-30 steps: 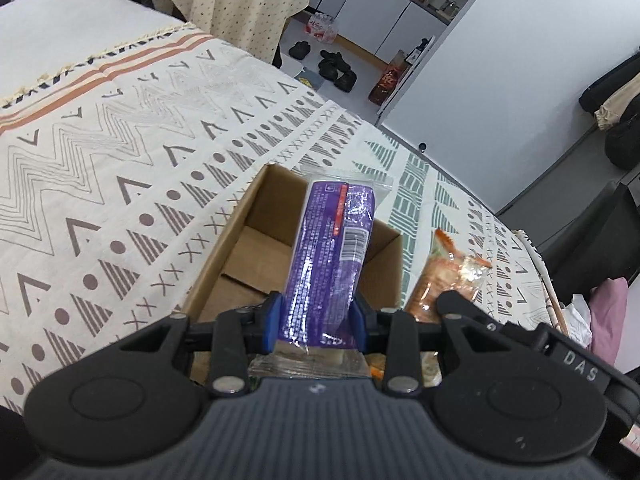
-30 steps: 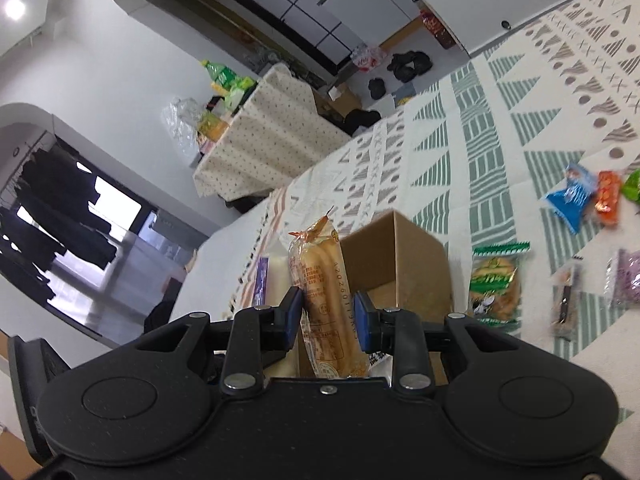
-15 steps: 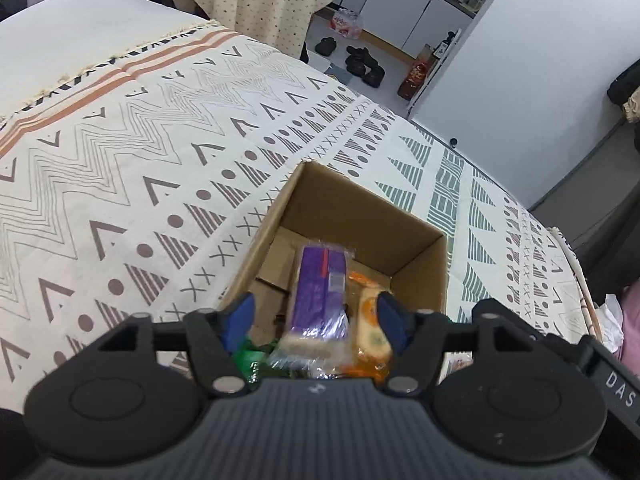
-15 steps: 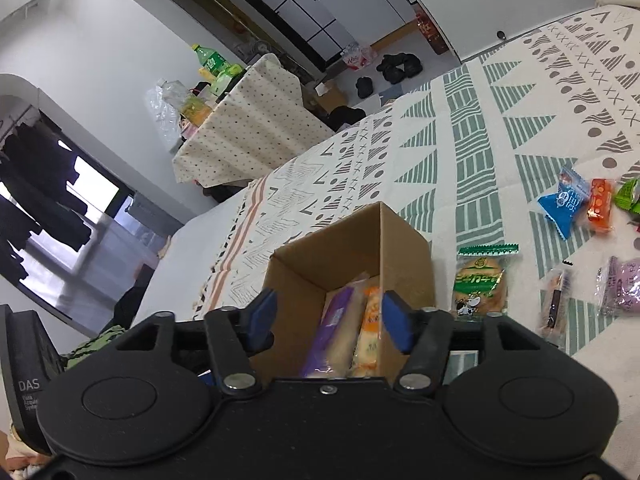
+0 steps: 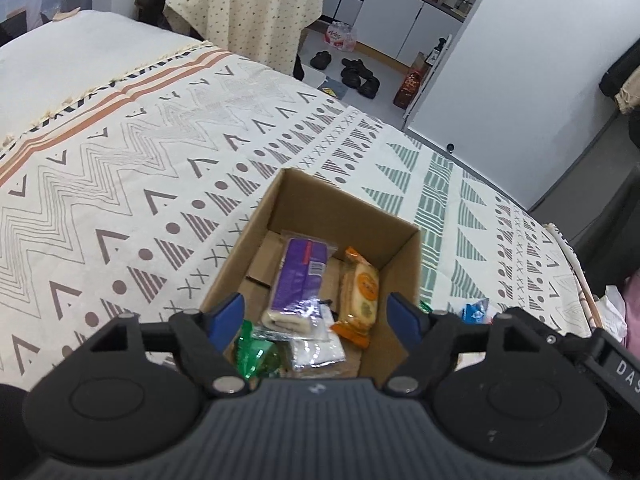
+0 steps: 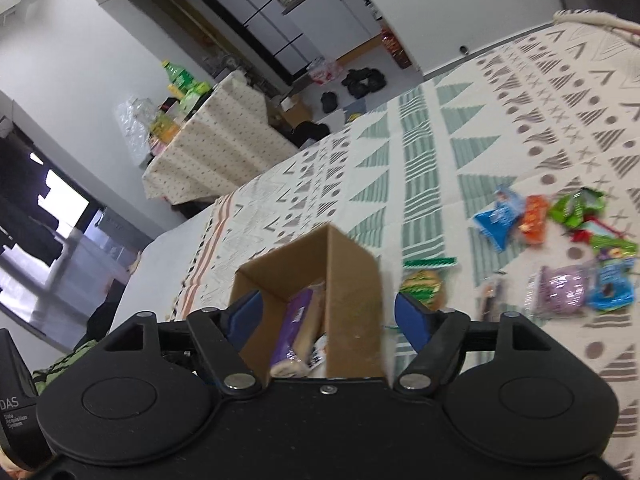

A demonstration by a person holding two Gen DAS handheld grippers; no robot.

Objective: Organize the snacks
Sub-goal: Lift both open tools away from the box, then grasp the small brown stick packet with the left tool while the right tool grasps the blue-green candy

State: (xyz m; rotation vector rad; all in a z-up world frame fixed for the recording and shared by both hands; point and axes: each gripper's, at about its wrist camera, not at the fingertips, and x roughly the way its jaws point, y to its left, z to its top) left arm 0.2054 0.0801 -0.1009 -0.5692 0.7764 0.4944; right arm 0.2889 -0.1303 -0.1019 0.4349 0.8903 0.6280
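Fingers of both grippers just spread, empty, angled down over box (image 5: 344, 216).

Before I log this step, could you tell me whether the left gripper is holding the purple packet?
No, the purple packet lies in the cardboard box, clear of the open left gripper.

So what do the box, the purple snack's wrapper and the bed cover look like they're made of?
The box looks like plain brown corrugated cardboard, matte, with folded flaps showing at its bottom. The purple snack's wrapper seems to be thin glossy plastic film: it glints and has a clear crimped end. The bed cover looks like woven fabric, matte, with a fringed edge; the fibre can't be told.
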